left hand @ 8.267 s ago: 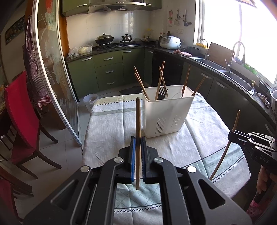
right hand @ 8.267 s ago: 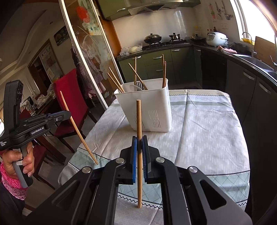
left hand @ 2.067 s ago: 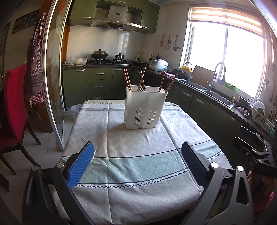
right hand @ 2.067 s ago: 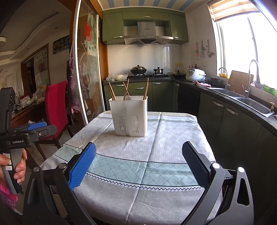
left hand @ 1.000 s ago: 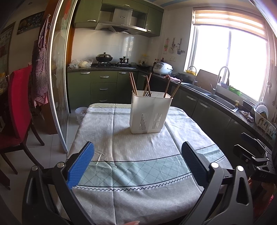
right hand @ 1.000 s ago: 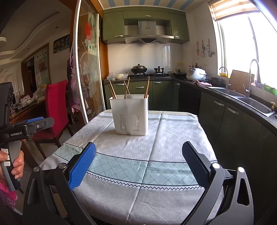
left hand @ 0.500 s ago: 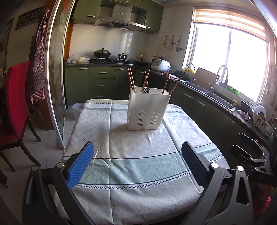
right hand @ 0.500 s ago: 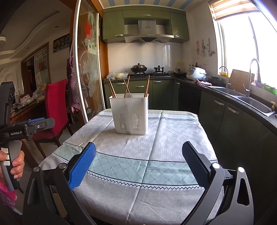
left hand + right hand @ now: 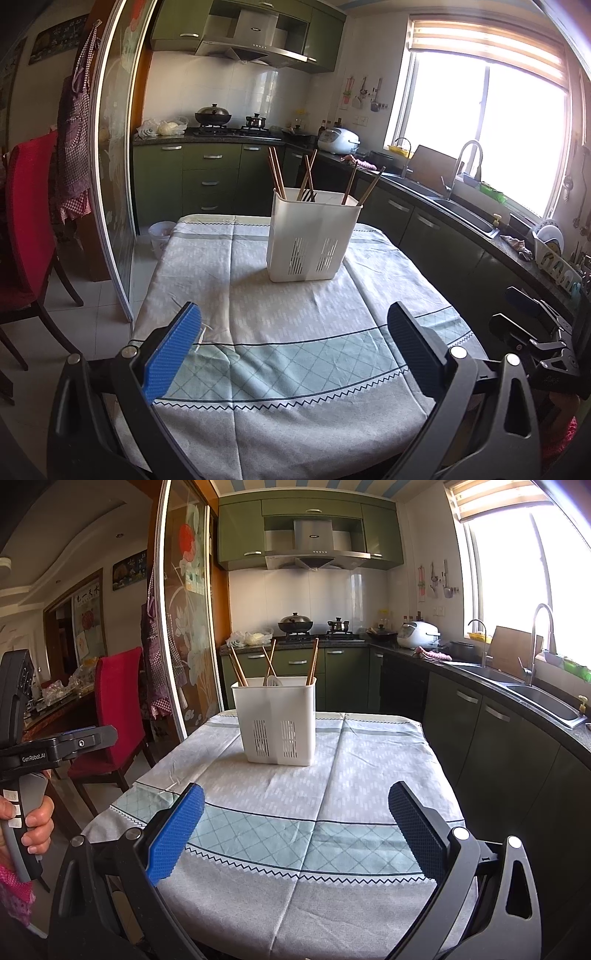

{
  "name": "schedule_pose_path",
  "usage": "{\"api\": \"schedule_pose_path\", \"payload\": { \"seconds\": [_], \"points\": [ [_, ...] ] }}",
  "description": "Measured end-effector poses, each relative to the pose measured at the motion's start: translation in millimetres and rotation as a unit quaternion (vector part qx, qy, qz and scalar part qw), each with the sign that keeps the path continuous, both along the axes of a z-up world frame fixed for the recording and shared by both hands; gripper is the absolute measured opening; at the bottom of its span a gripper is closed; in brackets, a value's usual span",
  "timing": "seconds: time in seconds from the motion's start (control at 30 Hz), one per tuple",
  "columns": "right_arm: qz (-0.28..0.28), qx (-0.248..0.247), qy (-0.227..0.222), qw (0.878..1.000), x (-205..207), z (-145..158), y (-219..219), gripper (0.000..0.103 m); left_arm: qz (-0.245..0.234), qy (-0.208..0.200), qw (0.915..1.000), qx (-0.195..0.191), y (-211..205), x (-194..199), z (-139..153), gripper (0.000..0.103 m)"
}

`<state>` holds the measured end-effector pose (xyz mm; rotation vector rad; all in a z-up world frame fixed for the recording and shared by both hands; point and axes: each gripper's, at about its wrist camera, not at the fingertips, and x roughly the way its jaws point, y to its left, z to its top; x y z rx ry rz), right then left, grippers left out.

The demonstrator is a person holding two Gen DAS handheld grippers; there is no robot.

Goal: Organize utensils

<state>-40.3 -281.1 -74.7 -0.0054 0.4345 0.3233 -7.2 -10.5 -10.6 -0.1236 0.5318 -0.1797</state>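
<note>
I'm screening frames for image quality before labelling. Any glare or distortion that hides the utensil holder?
Left wrist view: the window is blown out, fisheye bends the door frame, but the utensil holder is sharp. Right wrist view: glare at the upper right edge only; holder and chopsticks are evenly lit.

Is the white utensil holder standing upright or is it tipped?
Upright: the white utensil holder rests flat on the tablecloth, and the chopsticks stick out of its top.

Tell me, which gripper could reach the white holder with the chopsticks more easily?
Neither, really. The left gripper and right gripper both hang open and empty at the near edge of the table, facing the white plastic utensil holder. All wooden chopsticks in view already stand inside.
</note>
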Motion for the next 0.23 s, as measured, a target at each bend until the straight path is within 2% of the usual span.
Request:
{"api": "schedule_pose_path", "payload": {
  "seconds": [0.23],
  "points": [
    [-0.001, -0.001, 0.006, 1.0, 5.3, -3.4, -1.1, 0.098, 0.018, 0.012, 0.9997, 0.01, 6.0, 10.0, -3.5, 0.096]
  ]
}}
